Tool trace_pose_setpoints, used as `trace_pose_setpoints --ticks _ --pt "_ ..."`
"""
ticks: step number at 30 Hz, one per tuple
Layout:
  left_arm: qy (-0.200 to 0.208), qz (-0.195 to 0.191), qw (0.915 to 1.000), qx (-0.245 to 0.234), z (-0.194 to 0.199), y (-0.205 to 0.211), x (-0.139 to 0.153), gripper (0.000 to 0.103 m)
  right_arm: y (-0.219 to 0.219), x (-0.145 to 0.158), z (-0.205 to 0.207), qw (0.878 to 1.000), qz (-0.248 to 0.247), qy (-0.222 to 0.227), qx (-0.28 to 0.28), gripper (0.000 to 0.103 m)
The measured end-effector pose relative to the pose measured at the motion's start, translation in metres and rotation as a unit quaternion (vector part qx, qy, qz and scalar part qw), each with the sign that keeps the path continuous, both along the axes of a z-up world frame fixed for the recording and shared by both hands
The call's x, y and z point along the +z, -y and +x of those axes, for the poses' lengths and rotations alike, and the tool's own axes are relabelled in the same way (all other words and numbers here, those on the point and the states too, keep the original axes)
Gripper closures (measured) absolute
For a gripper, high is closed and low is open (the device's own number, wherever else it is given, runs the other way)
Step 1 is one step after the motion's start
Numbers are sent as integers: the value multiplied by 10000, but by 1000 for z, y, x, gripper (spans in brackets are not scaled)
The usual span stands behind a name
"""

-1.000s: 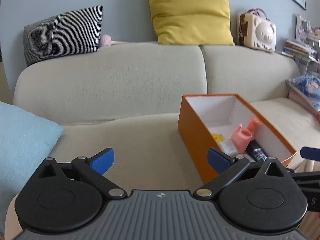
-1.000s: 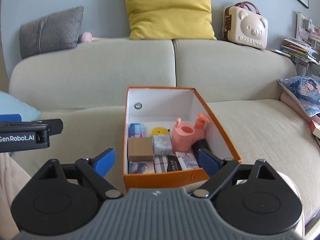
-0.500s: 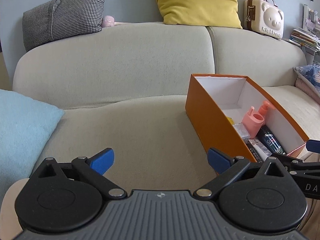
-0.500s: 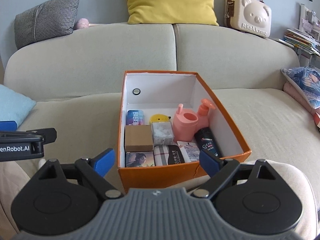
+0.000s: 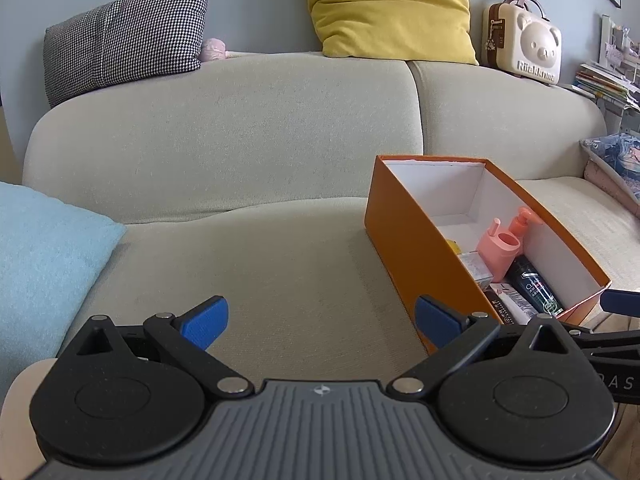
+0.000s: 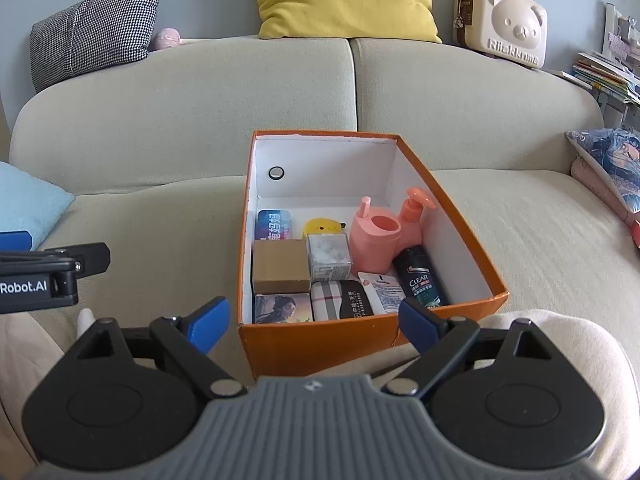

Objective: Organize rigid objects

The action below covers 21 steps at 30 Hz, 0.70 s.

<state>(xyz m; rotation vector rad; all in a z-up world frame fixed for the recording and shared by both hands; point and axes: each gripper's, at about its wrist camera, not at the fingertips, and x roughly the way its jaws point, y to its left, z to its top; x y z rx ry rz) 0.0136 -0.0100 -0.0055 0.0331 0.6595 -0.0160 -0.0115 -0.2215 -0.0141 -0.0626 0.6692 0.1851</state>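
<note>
1. On the sofa seat (image 6: 520, 216), the orange box (image 6: 320, 340) sits directly ahead of the right tongs (image 6: 314, 320), its near wall just beyond the blue tips. Compared with a second ago, the right view has risen and tipped down: we now see the whole floor of the box rather than a shallow slice.
2. Box contents, all inside and packed toward the near end: brown carton (image 6: 280, 266), clear cube (image 6: 328, 256), pink holder (image 6: 374, 240) with a pink pump bottle (image 6: 414, 210) touching it, dark shampoo bottle (image 6: 420, 280) lying along the right wall, striped pouch (image 6: 340, 300), picture card (image 6: 282, 308), blue card (image 6: 274, 224), yellow item (image 6: 322, 227) partly hidden.
3. Right tongs: spread wide, nothing between them. Left tongs (image 5: 320, 320): likewise spread and empty, hanging over bare seat cushion to the left of the box (image 5: 412, 256).
4. The left view has also shifted over the last second; the box appears slightly nearer and lower in frame. Neither tool touches anything.
5. No loose item shows on the seat in either view. We judge the sorting largely done, or paused for inspection; the far end of the box is unoccupied.
6. The light blue cushion (image 5: 44, 248) lies at far left, well apart from the box.
</note>
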Motion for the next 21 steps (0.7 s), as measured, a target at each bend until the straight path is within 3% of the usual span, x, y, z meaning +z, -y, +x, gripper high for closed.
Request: trace_pose_setpoints --ticks 21 --pt "146 48 9999 32 -4 -2 5 0 1 -1 -2 9999 70 -38 -81 12"
